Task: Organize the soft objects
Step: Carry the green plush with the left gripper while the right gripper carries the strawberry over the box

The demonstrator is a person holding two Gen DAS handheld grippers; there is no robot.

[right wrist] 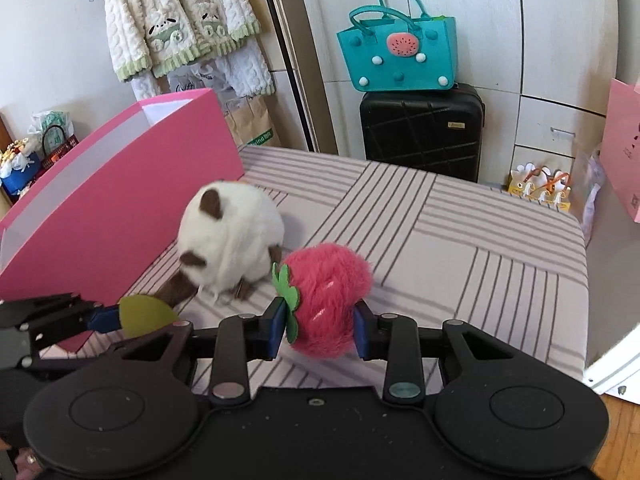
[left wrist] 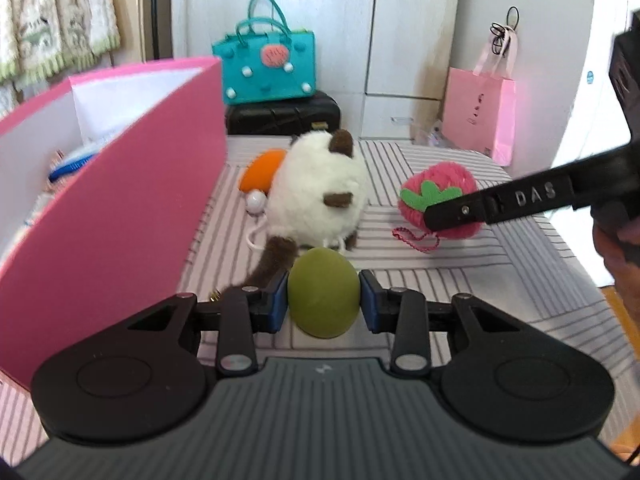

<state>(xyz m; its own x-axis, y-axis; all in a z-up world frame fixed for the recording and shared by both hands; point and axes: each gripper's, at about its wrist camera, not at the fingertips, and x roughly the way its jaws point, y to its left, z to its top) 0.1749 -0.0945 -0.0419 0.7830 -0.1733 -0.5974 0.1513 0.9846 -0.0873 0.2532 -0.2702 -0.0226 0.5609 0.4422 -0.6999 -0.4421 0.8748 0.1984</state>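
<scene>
Pink box point(left wrist: 120, 208) open-topped at the left of the striped bed point(right wrist: 460, 248), holding blue and white items too hidden to identify. Left gripper point(left wrist: 324, 300) low over the bed beside the box wall, jaws clenched on a green ball point(left wrist: 323, 294). Right gripper point(right wrist: 320, 320) level and pointing forward, jaws pressed on both sides of a pink strawberry plush point(right wrist: 330, 296). Between them, a white cat plush point(left wrist: 316, 196) lying on the bed, with an orange plush point(left wrist: 260, 170) behind it. Teal handbag point(right wrist: 400, 54) perched atop a black suitcase point(right wrist: 424, 132) beyond.
</scene>
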